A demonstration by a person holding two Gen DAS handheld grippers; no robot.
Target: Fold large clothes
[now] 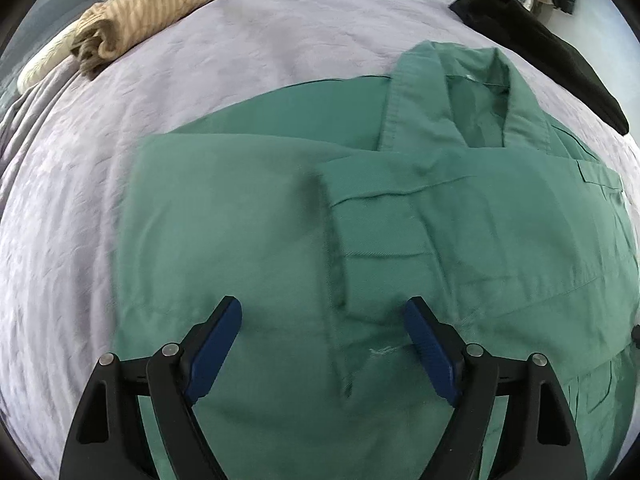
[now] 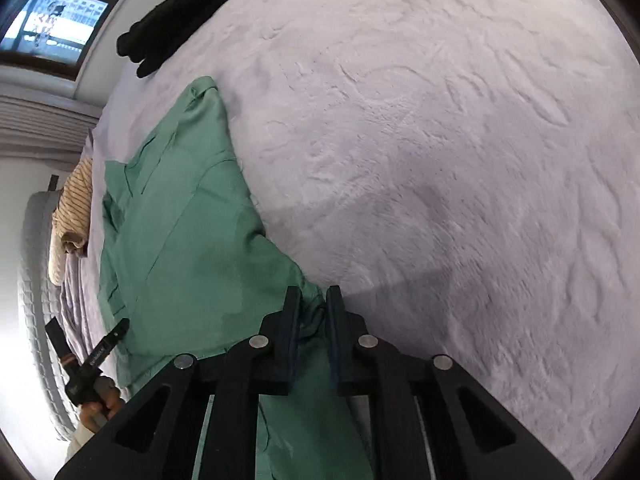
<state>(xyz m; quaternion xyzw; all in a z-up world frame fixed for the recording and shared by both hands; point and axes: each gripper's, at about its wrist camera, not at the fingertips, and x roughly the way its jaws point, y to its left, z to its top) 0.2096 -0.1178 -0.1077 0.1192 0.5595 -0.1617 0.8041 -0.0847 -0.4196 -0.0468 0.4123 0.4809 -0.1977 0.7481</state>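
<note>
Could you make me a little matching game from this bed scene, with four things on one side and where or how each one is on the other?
Things:
1. green shirt
2. striped garment
3. black garment
4. left gripper

States:
A. bundled at the bed's far left edge
B. fingers spread wide, nothing between them
C. spread out, sleeve folded across it
D. dark heap at the far right

Pairs: 1-C, 2-A, 3-D, 4-B
</note>
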